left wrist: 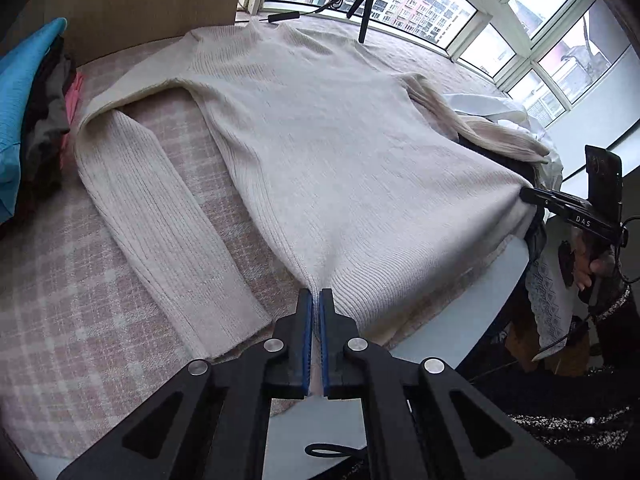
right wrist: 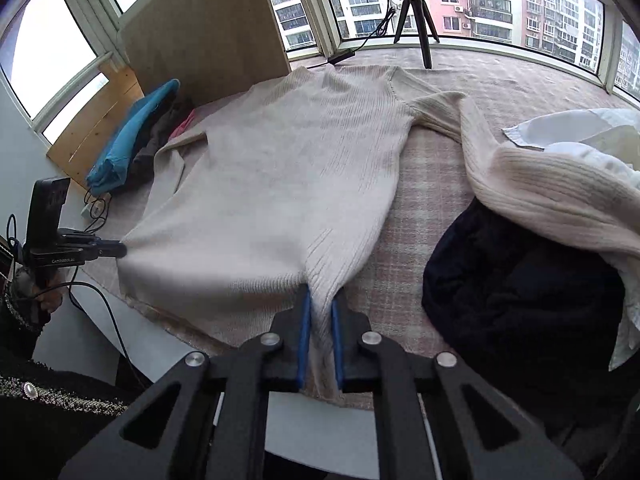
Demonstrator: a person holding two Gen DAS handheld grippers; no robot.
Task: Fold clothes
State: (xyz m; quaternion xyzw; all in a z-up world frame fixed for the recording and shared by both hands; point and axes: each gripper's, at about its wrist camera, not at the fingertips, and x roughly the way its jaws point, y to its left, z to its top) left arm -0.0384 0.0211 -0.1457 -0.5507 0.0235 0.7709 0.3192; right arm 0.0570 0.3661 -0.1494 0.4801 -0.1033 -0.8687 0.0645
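Cream sweater (left wrist: 320, 152) is laid flat on the pink plaid surface (left wrist: 60, 300), filling frame centre in both views, collar toward the windows at the top. Hem is pinched at two corners: left gripper (left wrist: 316, 300) is clamped on the hem at lower centre of the left view; right gripper (right wrist: 320, 304) is clamped on the hem at lower centre of the right view. One sleeve is draped over a dark garment (right wrist: 520, 280) at right of the right view. Blue folded clothes (right wrist: 132, 136) are stacked upper left. Tripod (right wrist: 416, 16) is seen at top.
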